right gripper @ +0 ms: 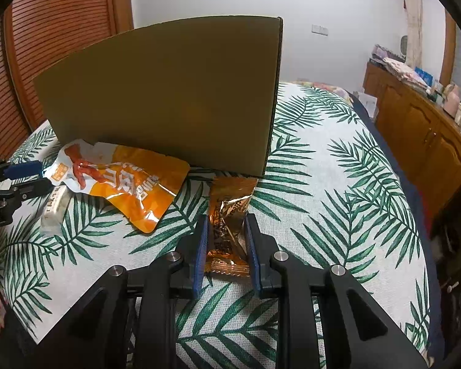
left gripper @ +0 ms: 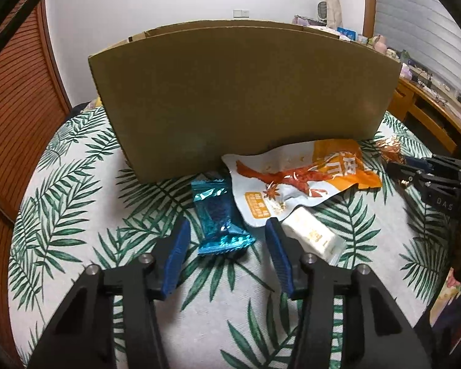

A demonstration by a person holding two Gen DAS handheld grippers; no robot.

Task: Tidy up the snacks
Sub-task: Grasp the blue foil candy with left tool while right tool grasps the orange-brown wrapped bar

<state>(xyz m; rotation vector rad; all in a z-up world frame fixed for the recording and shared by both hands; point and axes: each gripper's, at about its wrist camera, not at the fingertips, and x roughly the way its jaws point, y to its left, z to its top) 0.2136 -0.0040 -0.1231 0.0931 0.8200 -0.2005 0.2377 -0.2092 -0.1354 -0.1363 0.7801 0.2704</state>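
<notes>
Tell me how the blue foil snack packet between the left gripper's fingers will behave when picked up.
The blue foil packet looks small and probably light. Its shiny wrapper may slip against the left gripper pads. The crimped ends look thin, so they would likely crumple or flop; its fuller middle should give a firmer hold.

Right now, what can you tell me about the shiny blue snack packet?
The blue snack packet is a small shiny foil wrapper, darker in the middle, with crimped, crinkly ends. It lies flat on the leaf-print cloth, just before the cardboard box, between the left gripper's open jaws. Neither pad touches it.
</notes>
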